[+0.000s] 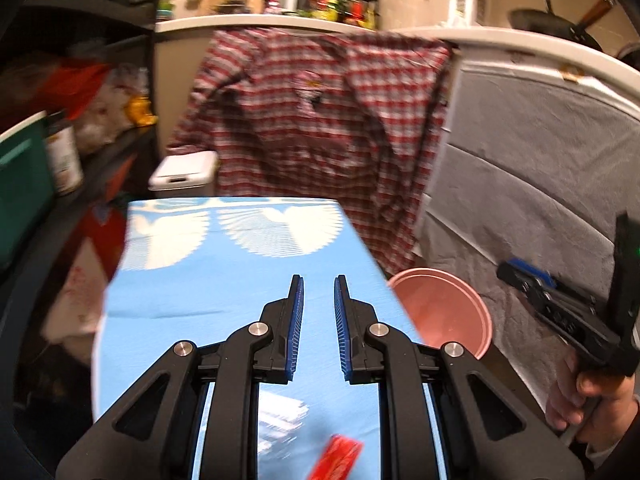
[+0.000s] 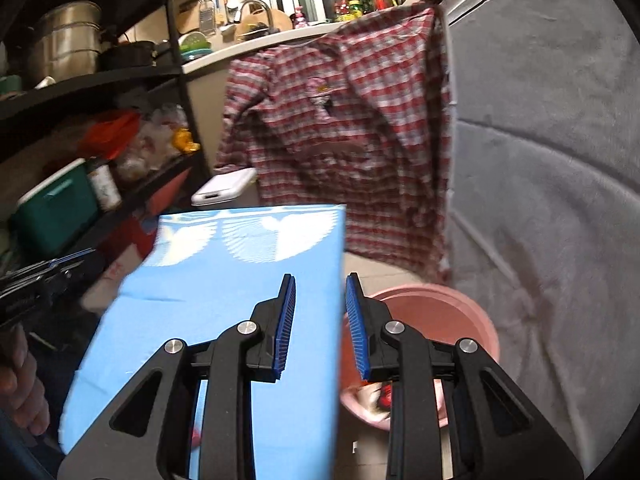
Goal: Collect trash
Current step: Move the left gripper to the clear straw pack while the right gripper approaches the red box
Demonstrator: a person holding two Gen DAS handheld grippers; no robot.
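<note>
1. The left gripper (image 1: 318,280) hangs over the blue-covered table (image 1: 224,280) with its jaws a narrow gap apart and nothing between the blue pads.
2. The right gripper (image 2: 320,280) sits at the table's right edge, above the rim of the pink bucket (image 2: 460,320); its jaws stand a little wider and are likewise empty.
3. Trash on the table: a red wrapper (image 1: 338,458) lies low in the left wrist view, under the gripper body, just beside a crinkled clear plastic piece (image 1: 280,420).
4. The pink bucket stands on the floor just beside the table and seems to hold some scrap already, red and white, seen behind the right gripper.
5. Risks, as I judge them:
   - Both views are smeared, so aiming now could miss the thin wrapper.
   - The wrapper lies flat; narrow jaws may skid over it or pinch the table cover.
   - The clear plastic is light and could slide off the table edge.
   - A drop released too early could land on the floor beside the bucket.
6. No brand or writing is legible; the wrapper's print is blurred.
</note>
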